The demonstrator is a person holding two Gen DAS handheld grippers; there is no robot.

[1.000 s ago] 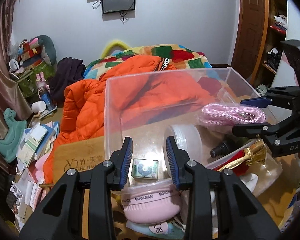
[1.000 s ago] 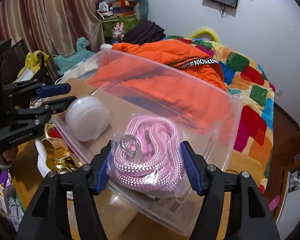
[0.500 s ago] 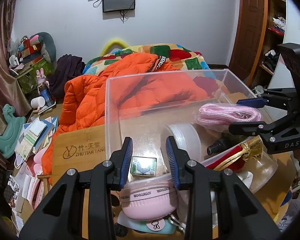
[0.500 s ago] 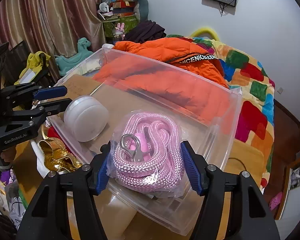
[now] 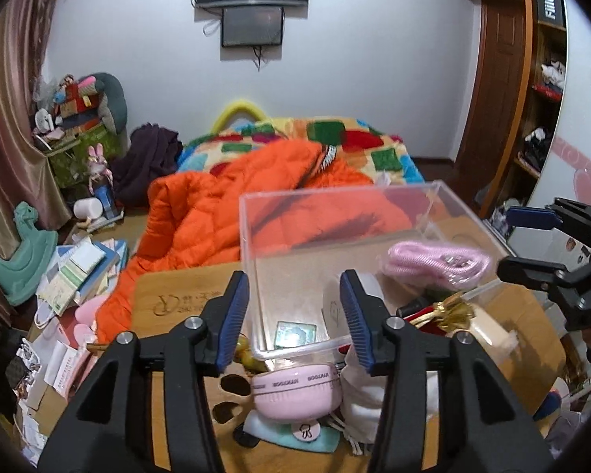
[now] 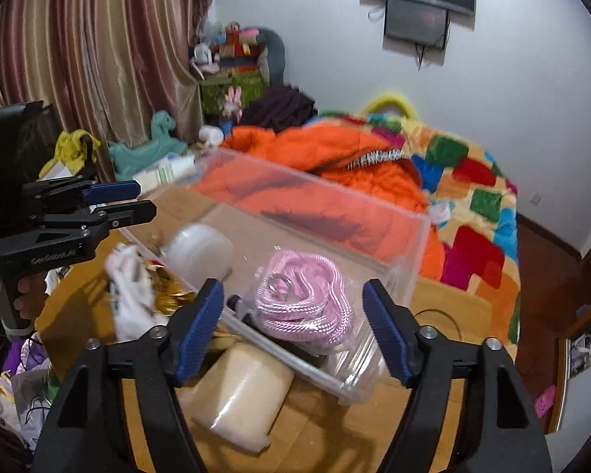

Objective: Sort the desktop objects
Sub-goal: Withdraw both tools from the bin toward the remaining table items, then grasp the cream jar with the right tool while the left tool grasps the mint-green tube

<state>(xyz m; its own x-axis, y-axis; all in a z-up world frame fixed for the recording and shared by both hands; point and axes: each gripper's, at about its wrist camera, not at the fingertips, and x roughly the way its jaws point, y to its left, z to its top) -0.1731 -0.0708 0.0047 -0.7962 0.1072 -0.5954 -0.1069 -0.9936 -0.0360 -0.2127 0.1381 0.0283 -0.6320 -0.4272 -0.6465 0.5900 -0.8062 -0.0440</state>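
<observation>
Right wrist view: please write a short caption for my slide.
Open right tool above a bagged pink rope lying in a clear plastic box.

Flat, fairly dim indoor light fills both fisheye views, with black vignetting curving round every corner. Straight lines bow toward the edges, notably the door frame (image 5: 488, 90) at 2 o'clock in the left view. Motion blur smears the pink rope (image 6: 307, 299) at centre and the white cloth (image 6: 132, 295) at 9 o'clock in the right view. Pale glare streaks the clear bin (image 5: 335, 213) walls. Soft shadows fall on the wooden table (image 6: 82, 295) at 8 o'clock.
</observation>
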